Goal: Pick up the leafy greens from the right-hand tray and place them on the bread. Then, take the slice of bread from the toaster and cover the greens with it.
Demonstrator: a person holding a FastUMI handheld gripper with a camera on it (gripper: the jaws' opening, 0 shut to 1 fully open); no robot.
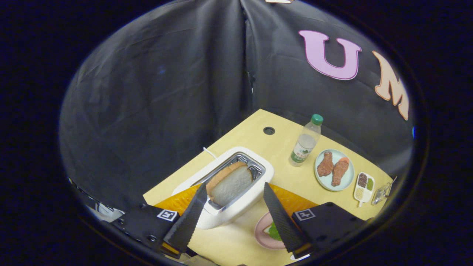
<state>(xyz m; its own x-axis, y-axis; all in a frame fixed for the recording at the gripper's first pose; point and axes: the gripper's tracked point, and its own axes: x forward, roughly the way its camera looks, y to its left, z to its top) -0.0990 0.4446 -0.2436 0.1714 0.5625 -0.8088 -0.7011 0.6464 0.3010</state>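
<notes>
Bread slice (231, 183) stands in the toaster (236, 184) slot, between the tips of the gripper (233, 192), jaws wide apart. Greens (274, 232) sit at five o'clock on the pink plate (260, 234). Risk: fingers snagging the slot rim, tipping the toaster.

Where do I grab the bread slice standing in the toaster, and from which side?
Grip the bread slice by its raised upper edge, coming from above. It stands in the toaster slot, whose walls cover its lower part. One finger on each broad face looks best. The gripper is open, fingers either side of the slice.
</notes>
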